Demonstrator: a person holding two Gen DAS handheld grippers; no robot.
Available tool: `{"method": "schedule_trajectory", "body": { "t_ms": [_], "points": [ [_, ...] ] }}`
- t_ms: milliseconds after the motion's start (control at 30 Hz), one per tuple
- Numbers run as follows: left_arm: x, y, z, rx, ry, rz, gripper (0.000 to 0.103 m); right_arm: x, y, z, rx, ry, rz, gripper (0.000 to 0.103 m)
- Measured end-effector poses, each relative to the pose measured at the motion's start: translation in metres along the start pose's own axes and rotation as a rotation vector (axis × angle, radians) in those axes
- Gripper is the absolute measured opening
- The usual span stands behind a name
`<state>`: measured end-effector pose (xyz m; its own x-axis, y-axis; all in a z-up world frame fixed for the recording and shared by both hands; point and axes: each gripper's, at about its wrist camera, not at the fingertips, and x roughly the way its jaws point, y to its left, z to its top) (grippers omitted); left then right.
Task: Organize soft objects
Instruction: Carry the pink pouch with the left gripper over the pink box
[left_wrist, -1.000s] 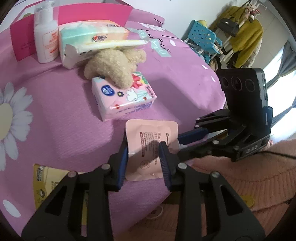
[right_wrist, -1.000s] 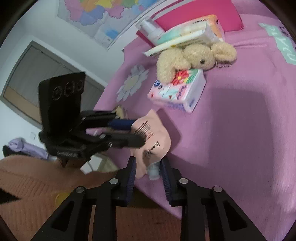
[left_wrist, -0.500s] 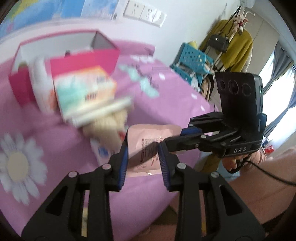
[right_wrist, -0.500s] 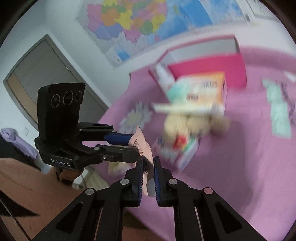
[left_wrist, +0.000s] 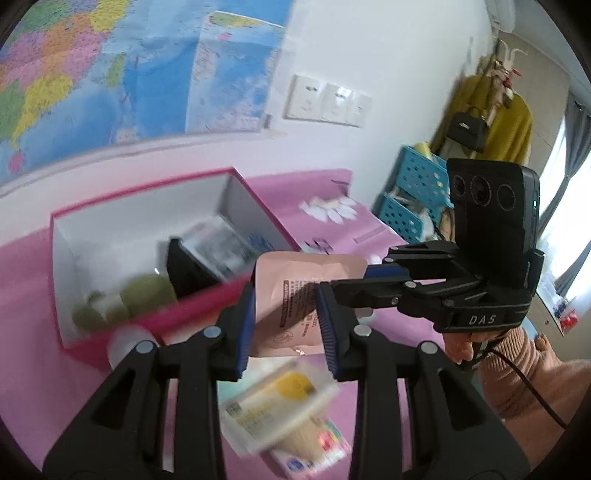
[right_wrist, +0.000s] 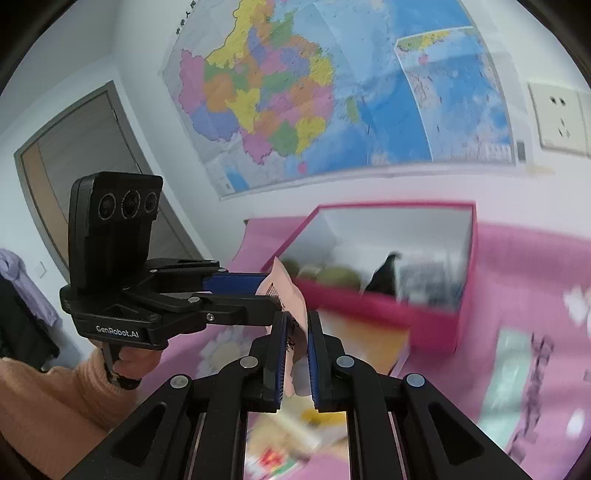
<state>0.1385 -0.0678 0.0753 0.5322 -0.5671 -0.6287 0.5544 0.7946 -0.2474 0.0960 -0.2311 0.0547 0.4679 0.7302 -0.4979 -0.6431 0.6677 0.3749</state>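
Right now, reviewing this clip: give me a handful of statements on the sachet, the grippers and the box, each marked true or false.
1. Both grippers grip the pink sachet. True: the left gripper and right gripper are shut on it.
2. The sachet lies flat on the pink cloth. False: it is held up in the air.
3. The pink box stands open. True.
4. The box is empty. False: green and dark things lie inside.
5. A clock hangs behind the box. False: a map hangs there.
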Motion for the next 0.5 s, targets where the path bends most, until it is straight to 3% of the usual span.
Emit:
{"method": "schedule_trajectory", "body": {
  "t_ms": [200,500],
  "points": [
    [0.023,0.022,0.03,-0.032,0.016,0.054,0.034,0.027,-0.035,0.035,0.005,0.008,0.006,0.01],
    [0.059,0.047,0.045,-0.113,0.071,0.076,0.034,0.056,-0.072,0.055,0.016,0.052,-0.013,0.011]
  ]
}}
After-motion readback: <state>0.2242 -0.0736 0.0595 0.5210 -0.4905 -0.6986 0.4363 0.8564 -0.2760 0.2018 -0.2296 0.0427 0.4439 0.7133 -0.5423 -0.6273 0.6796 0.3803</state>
